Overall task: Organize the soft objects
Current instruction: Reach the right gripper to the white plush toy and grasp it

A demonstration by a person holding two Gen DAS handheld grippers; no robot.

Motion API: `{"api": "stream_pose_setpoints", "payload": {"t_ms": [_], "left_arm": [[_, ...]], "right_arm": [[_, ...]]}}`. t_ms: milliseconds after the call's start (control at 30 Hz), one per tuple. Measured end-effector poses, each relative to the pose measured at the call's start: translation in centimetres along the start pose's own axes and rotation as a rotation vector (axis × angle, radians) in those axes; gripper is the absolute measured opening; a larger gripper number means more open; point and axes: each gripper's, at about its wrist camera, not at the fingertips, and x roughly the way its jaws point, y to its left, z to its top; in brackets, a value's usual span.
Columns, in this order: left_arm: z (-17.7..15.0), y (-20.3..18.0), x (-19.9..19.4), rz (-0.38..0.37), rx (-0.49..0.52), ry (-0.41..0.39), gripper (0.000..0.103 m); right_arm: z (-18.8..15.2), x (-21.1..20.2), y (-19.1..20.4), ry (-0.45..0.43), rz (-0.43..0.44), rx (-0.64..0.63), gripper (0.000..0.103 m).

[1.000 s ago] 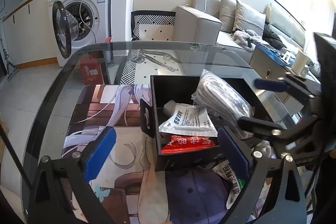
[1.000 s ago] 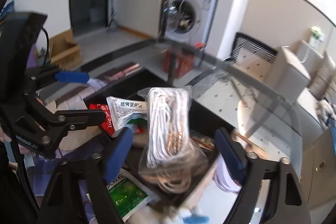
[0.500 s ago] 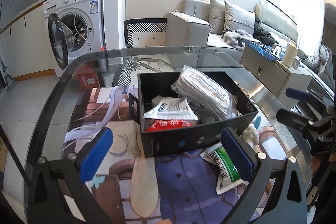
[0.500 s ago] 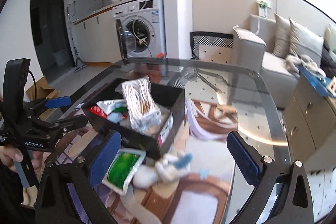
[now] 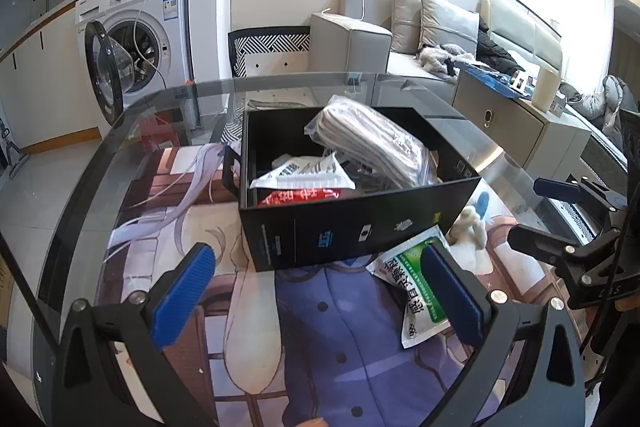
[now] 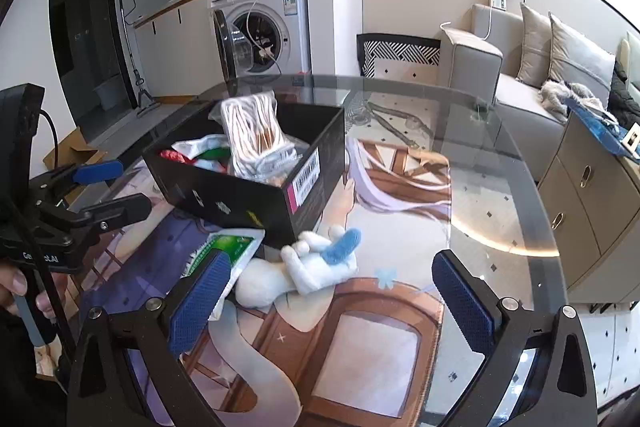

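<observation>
Glass table [image 6: 500, 163]; green packet [image 6: 224, 251] partly hidden under black box [image 6: 224, 195].

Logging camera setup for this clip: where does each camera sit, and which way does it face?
Left wrist: on the left gripper, open, facing the black box's long side; the right gripper shows at right.
Right wrist: on the right gripper, open, facing the white plush toy and the box's corner; the left gripper and a hand show at left.
Shared: box, green packet, plush, washing machine.

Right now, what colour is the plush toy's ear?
Blue; the plush toy is otherwise white. Right wrist view shows it best.
</observation>
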Motion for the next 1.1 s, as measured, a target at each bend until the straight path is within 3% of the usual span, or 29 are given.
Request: {"api": "stream_pose_setpoints", "payload": {"t_ms": [433,700,1100], "left_arm": [[-1.4,0.0,1.0,-0.010,0.000,0.037,0.103],[-2.4,-0.1,1.6,-0.013,0.008,0.068,0.103],[-2.6,0.3,1.8,-0.031,-0.016,0.082,0.103]], "right_arm": [[-1.0,3.4,1.0,0.132,0.044,-0.103,0.102],[-0.8,5.5,1.5,0.171,0.121,-0.155,0.102],[-0.2,8.0,1.9,0.222,0.144,-0.223,0.102]]}}
